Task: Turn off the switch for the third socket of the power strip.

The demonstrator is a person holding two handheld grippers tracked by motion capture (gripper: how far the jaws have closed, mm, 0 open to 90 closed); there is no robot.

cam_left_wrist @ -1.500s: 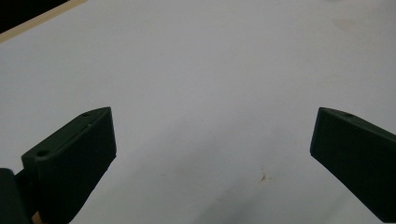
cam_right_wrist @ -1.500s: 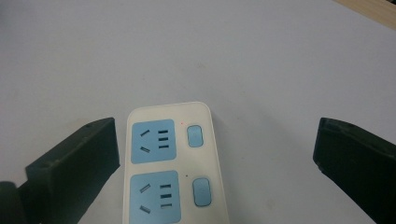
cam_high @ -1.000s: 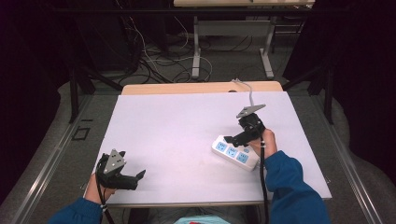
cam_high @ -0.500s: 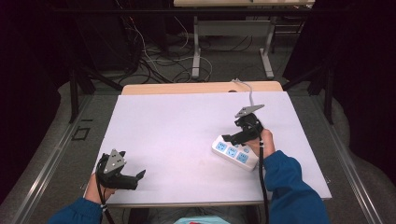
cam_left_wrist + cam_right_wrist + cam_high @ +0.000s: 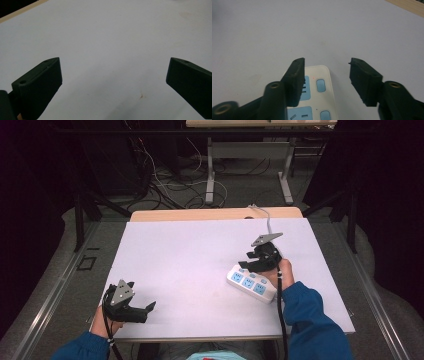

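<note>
Leftmost, the left gripper [image 5: 150, 307] rests with its jaws spread wide over bare, smooth white table [image 5: 112, 37], nothing between them. Farther right, the right gripper [image 5: 325, 75] has just been closing its jaws around the end of the power strip [image 5: 318, 92], a glossy white plastic bar with pale blue sockets. One jaw overlaps the strip's top while the other stands clear, so the grasp seems barely begun, with lifting or moving all left.

High cam overhead facing fwd, claw cams close, all share table [image 5: 190, 265]

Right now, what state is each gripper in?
Left gripper: open, empty.
Right gripper: jaws just closing over the power strip, not gripping yet.
</note>
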